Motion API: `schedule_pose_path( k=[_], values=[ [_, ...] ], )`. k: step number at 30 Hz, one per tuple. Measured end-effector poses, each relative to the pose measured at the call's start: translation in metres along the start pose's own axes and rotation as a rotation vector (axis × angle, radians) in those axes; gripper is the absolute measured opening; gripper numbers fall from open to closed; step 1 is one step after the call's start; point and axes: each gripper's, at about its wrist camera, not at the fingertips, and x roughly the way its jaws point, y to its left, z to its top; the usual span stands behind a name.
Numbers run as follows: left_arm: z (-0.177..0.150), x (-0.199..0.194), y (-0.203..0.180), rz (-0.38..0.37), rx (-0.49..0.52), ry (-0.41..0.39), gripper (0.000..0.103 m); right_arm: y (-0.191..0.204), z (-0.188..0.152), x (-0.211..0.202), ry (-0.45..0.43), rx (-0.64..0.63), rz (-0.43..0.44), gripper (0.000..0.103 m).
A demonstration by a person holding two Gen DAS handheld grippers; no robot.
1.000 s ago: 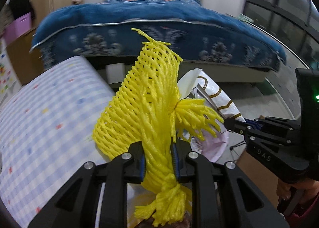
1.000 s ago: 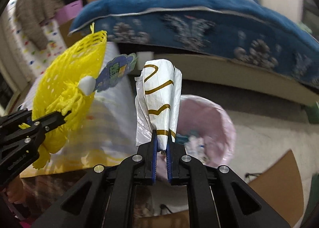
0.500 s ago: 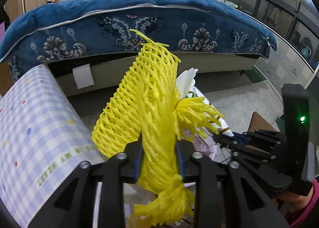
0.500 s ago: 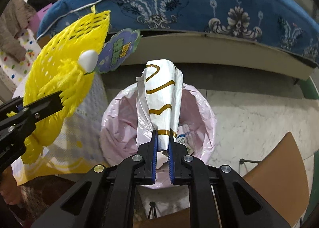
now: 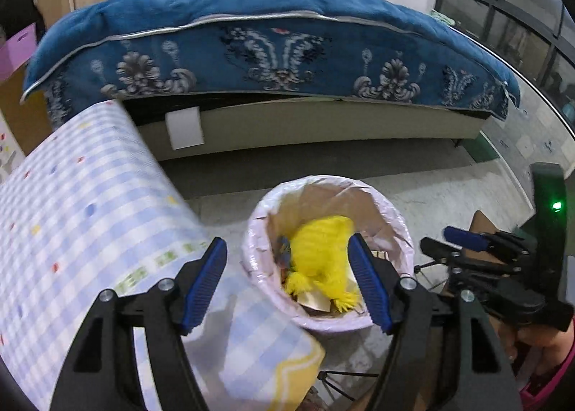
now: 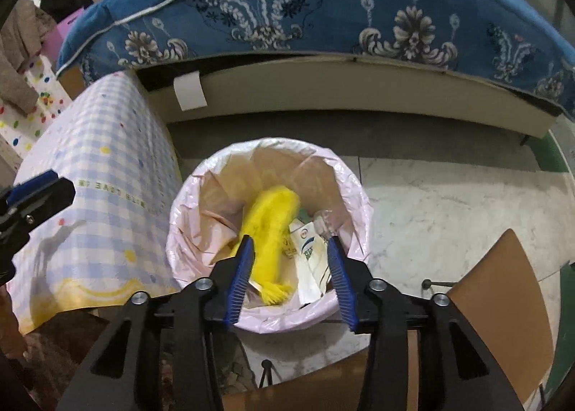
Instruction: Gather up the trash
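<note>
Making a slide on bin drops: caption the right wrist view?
Right gripper open over pink-lined trash bin; yellow foam net lands inside among wrappers.

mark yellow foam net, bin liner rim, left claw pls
yellow foam net (image 6: 267, 231), right wrist view, middle of the mesh body.
bin liner rim (image 6: 354, 191), right wrist view, pink rim at right.
left claw (image 5: 287, 285), left wrist view, midway between its open fingertips.

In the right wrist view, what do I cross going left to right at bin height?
Left hand-held gripper → checked tablecloth → pink-lined trash bin → yellow foam net → white carton → marble floor → brown board.
</note>
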Motion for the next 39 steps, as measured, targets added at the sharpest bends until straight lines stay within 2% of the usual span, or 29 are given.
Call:
schedule_pose_path(
  k=[4,6,8,10,15,19,23,27,29,36,39],
  values=[
    [-0.006,-0.025,0.012,0.023,-0.035,-0.028,0.074,0.016,0.001,-0.024,-0.032,-0.009,0.023,0.068],
    [-0.009,-0.038,0.015,0.044,-0.038,-0.041,0.078,0.028,0.001,-0.037,-0.054,-0.026,0.032,0.082],
    [-0.014,-0.057,0.022,0.074,-0.042,-0.063,0.087,0.040,0.001,-0.053,-0.077,-0.045,0.042,0.088],
    [-0.019,-0.073,0.031,0.134,-0.056,-0.065,0.097,0.053,0.001,-0.068,-0.089,-0.059,0.069,0.088],
    [-0.035,-0.109,0.058,0.183,-0.120,-0.062,0.096,0.085,-0.001,-0.101,-0.110,-0.094,0.122,0.092],
    [-0.055,-0.146,0.084,0.228,-0.199,-0.068,0.096,0.123,-0.005,-0.128,-0.123,-0.176,0.181,0.095],
    [-0.072,-0.185,0.103,0.276,-0.258,-0.108,0.096,0.160,-0.007,-0.155,-0.166,-0.259,0.212,0.096],
    [-0.087,-0.224,0.122,0.368,-0.310,-0.144,0.096,0.192,-0.007,-0.184,-0.217,-0.319,0.254,0.096],
    [-0.095,-0.236,0.131,0.408,-0.333,-0.134,0.096,0.205,-0.007,-0.195,-0.235,-0.338,0.271,0.096],
    [-0.130,-0.281,0.161,0.504,-0.451,-0.120,0.096,0.240,-0.016,-0.224,-0.280,-0.412,0.275,0.096],
    [-0.142,-0.296,0.165,0.530,-0.466,-0.123,0.096,0.254,-0.023,-0.231,-0.291,-0.457,0.273,0.096]
  ],
)
